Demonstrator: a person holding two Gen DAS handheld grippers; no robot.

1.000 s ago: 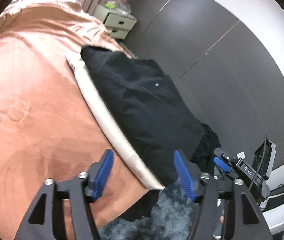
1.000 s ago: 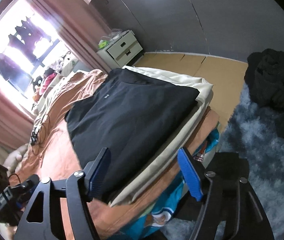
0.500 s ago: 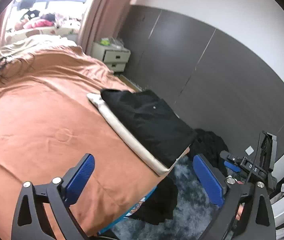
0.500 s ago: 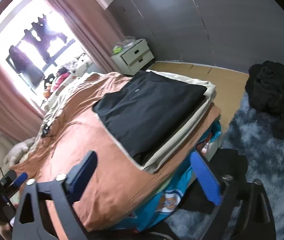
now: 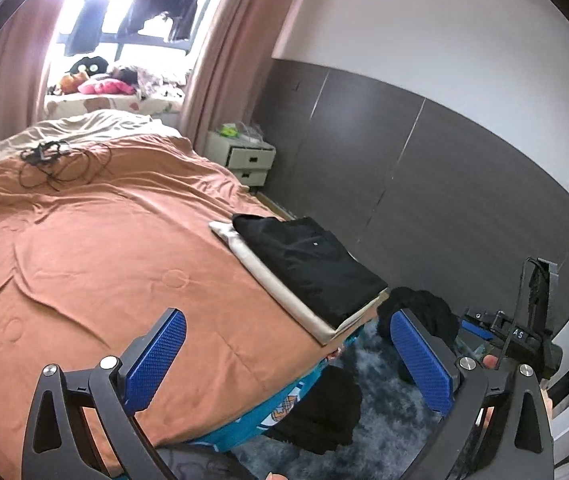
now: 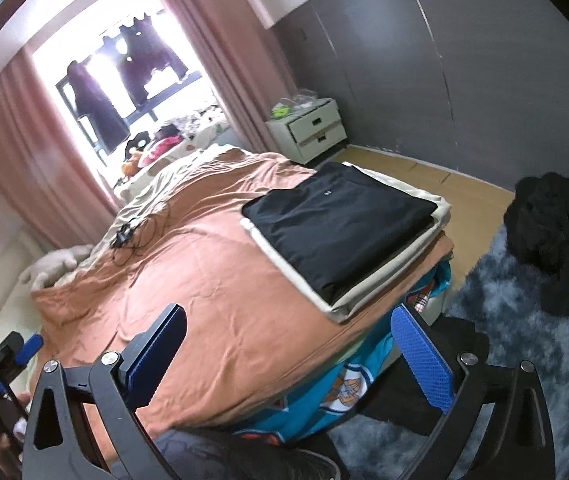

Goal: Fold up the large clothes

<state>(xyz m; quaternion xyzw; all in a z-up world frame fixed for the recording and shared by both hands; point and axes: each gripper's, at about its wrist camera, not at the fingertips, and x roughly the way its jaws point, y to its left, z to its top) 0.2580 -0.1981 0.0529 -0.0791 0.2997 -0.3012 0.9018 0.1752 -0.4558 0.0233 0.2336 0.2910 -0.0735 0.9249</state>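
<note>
A folded black garment (image 5: 312,264) lies flat on a folded cream garment (image 5: 268,276) at the far right corner of the bed; it also shows in the right wrist view (image 6: 336,216) on the cream one (image 6: 412,252). My left gripper (image 5: 284,356) is open and empty, held back above the bed's near edge. My right gripper (image 6: 288,352) is open and empty, well short of the stack.
The bed has an orange cover (image 5: 96,264) with a black cable tangle (image 5: 52,160) near the pillows. A dark clothes heap (image 6: 552,232) lies on a blue-grey rug (image 6: 516,344). A white nightstand (image 6: 308,128) stands by the dark wall. A black garment (image 5: 320,412) hangs at the bed's foot.
Both grippers pulled back and up from the folded stack, which now looks smaller and farther. Both jaws opened wider. The stack has not moved.
</note>
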